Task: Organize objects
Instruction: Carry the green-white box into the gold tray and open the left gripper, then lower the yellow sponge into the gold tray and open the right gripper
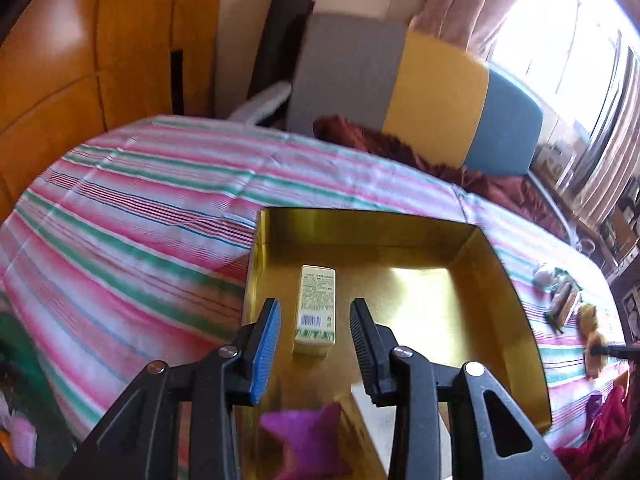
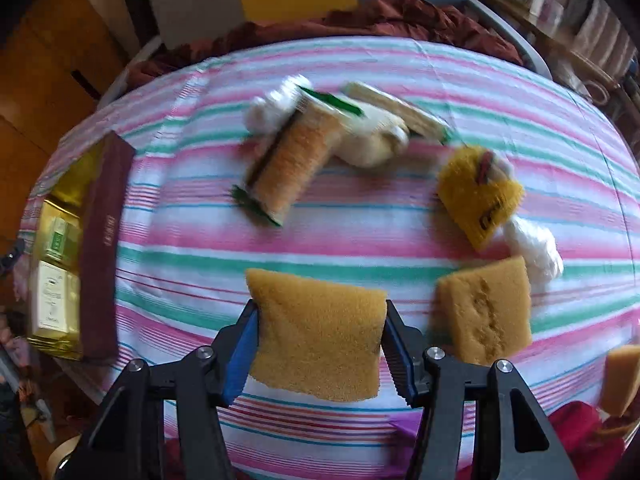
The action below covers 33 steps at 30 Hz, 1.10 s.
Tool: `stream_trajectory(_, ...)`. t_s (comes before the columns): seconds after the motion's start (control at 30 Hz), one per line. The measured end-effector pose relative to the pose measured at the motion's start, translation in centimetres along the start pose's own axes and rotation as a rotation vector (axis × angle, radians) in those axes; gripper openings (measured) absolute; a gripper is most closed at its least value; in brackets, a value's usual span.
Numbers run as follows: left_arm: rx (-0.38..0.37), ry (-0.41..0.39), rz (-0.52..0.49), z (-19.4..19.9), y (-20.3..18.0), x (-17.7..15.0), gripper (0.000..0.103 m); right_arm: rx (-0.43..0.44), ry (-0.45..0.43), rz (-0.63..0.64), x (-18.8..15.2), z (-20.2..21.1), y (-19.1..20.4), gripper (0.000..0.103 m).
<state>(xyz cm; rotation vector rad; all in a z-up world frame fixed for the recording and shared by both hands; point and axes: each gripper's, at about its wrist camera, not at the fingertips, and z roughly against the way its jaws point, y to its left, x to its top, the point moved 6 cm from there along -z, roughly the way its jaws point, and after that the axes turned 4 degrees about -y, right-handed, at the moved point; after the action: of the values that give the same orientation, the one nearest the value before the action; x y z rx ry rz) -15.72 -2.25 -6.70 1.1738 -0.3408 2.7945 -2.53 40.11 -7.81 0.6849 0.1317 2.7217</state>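
Note:
In the left wrist view a gold-lined box lies on the striped sheet. A small cream and green carton rests flat on its floor. My left gripper hangs over the carton, open, with a gap showing on both sides of it. In the right wrist view my right gripper is shut on a yellow sponge, held above the sheet. A second sponge lies just to its right, and a third sponge is at the right edge. The same box, maroon outside, sits far left with cartons inside.
A biscuit pack, a yellow plush item and white fluff lie on the striped sheet. A purple object sits at the box's near end. A grey, yellow and blue headboard and a wooden wardrobe stand behind.

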Motion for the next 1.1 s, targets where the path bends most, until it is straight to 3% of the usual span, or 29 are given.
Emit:
stream_trajectory(0.13, 0.007, -0.023, 0.01, 2.2, 0.9, -1.3, 0.036, 0.183, -0.084, 0.111, 3.5, 1.0, 9.5, 0.059)
stream_trajectory(0.27, -0.005, -0.033, 0.049, 3.7, 1.7, -2.2, 0.036, 0.338, -0.083, 0.18, 4.9, -0.9, 18.3, 0.061)
stream_trajectory(0.4, 0.002, -0.041, 0.07, 4.3, 2.2, -2.8, 0.036, 0.411, -0.02, 0.201, 5.5, -5.3, 25.5, 0.061)
stream_trajectory(0.53, 0.018, -0.056, 0.091, 4.8, 3.0, -3.0, 0.036, 0.363, 0.061, 0.252, 4.9, -10.5, 30.3, 0.061)
stream_trajectory(0.7, 0.025, -0.047, 0.115, 4.3, 3.9, -3.4, 0.036, 0.3, 0.11, 0.269, 4.4, -14.3, 32.7, 0.061)
stream_trajectory(0.8, 0.032, -0.037, 0.115, 4.0, 4.0, -3.6, 0.036, 0.342, 0.153, 0.26, 3.8, -15.4, 33.4, 0.065)
stream_trajectory(0.87, 0.043, -0.029, 0.111, 3.9, 3.9, -3.8, 0.036, 0.414, 0.173, 0.233, 3.4, -15.4, 33.7, 0.078)
stream_trajectory(0.93, 0.055, -0.029, 0.107, 3.8, 3.9, -3.8, 0.036, 0.431, 0.14, 0.215, 3.5, -14.9, 33.4, 0.096)
stream_trajectory(1.1, 0.076, -0.054, 0.074, 4.4, 3.0, -3.6, 0.036, 0.427, 0.084, 0.211, 3.2, -12.2, 31.3, 0.103)
